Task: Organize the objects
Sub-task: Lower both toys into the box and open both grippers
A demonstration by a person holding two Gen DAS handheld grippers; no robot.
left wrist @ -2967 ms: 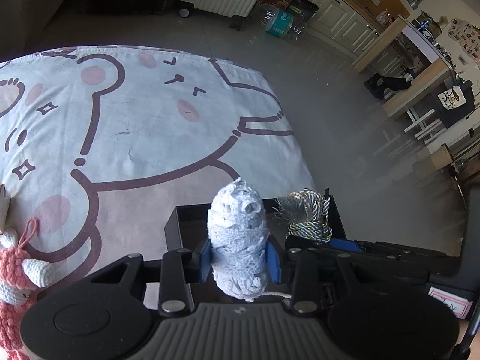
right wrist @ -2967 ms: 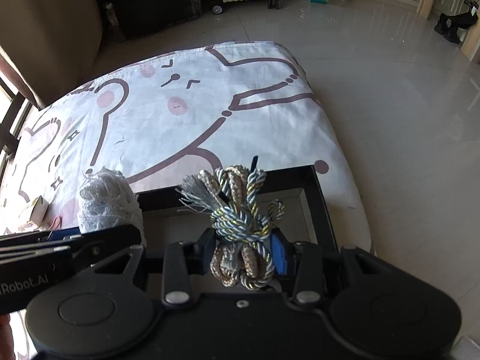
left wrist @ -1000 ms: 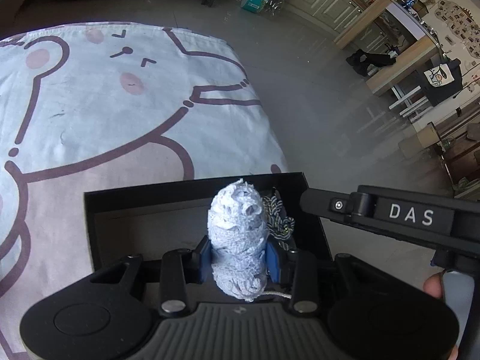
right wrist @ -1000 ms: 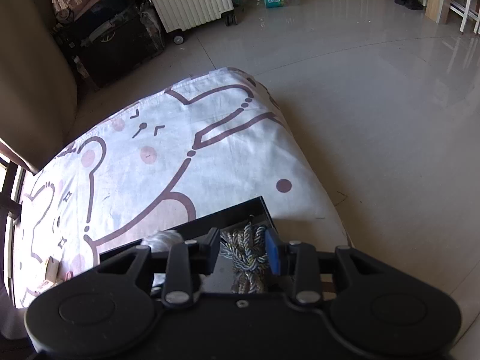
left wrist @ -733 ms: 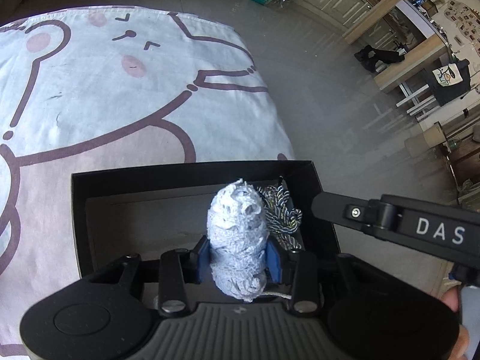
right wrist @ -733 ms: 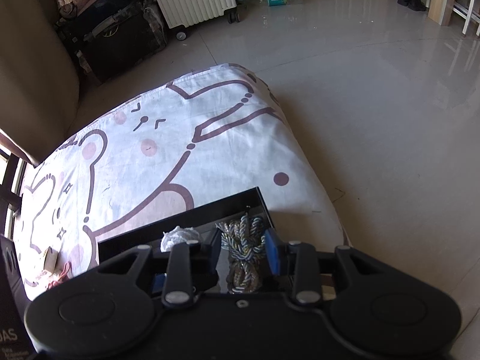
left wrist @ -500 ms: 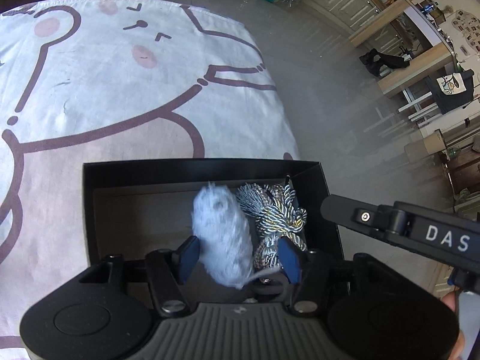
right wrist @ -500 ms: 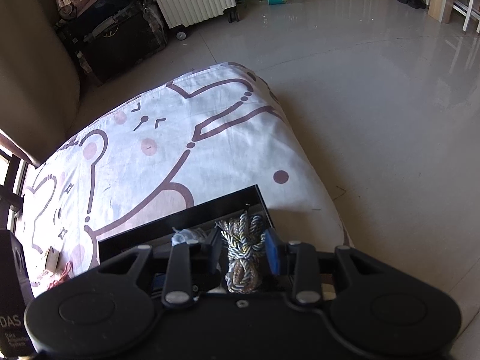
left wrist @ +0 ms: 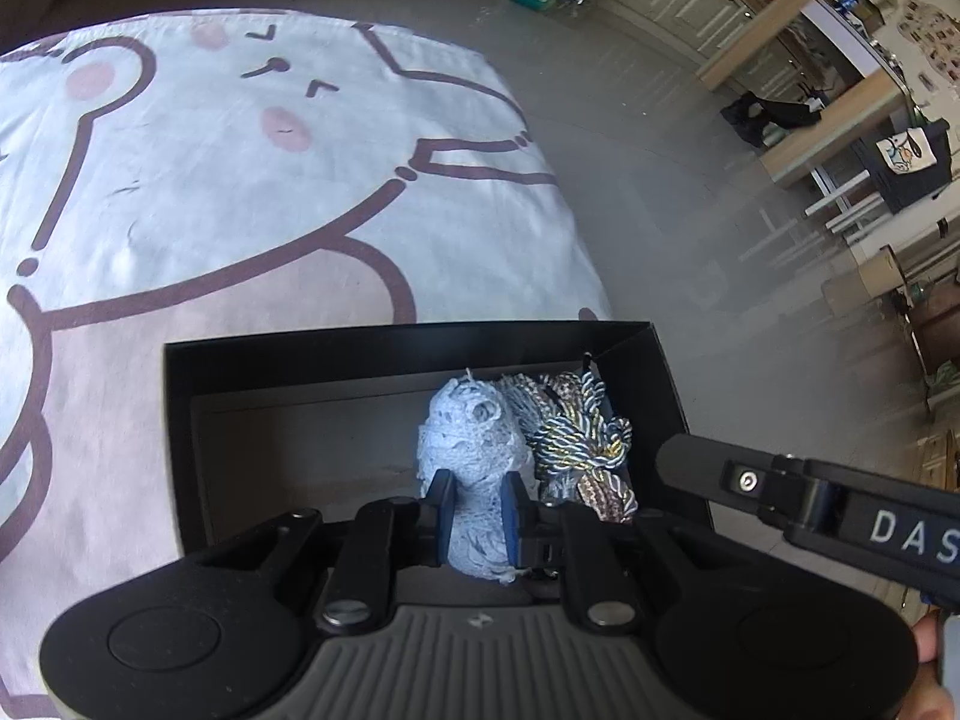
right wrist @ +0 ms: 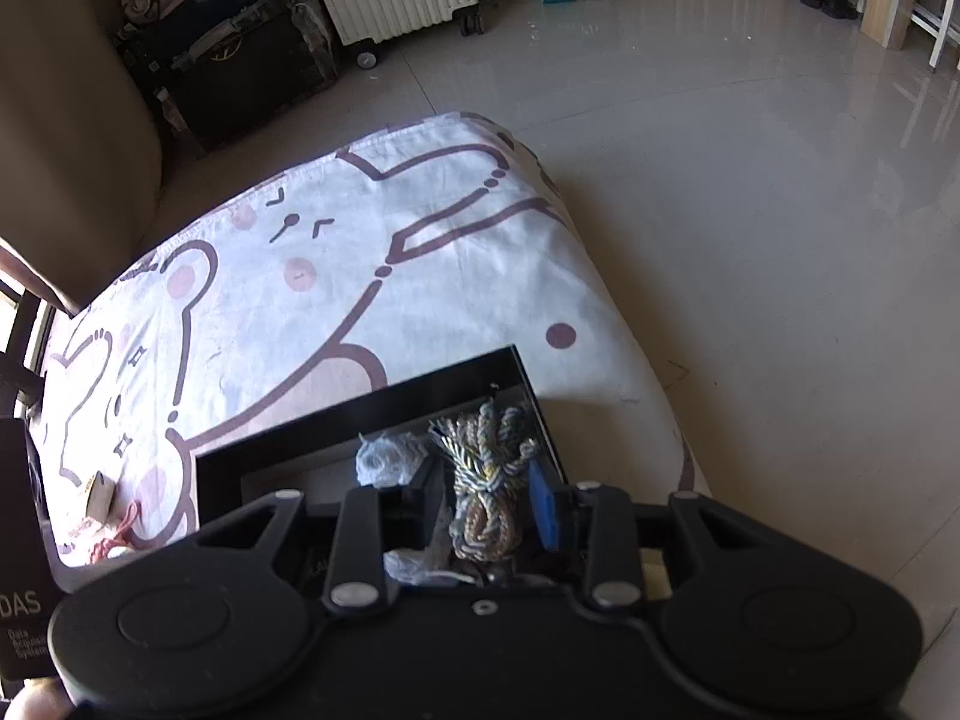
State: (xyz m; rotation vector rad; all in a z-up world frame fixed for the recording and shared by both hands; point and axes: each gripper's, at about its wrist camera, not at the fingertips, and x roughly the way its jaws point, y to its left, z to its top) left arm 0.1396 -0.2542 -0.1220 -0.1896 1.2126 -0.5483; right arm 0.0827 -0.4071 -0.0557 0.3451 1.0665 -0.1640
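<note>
Black cardboard forms the open box that is sitting on a white bedsheet printed with brown-outlined cartoon animals. In the left wrist view, the left gripper is reaching into the box with its blue pads pinching the lower part of a pale blue lace bundle. Its jaws have just been closing, and the bundle is between them, bulging out above the pads. Just to the right of the bundle, touching it, a knotted hank of twisted cord in navy, gold and brown is lying against the box's right wall. The right gripper's black body is crossing the lower right of this view, with white lettering on its side.

In the right wrist view, the right gripper is pointing down into the same box, and the twisted cord is standing between its fingers. The right blue pad is showing a gap beside the cord, so the grip looks released. The lace bundle is lying just left of the cord. Near the sheet's left edge a pink knitted toy is resting.
</note>
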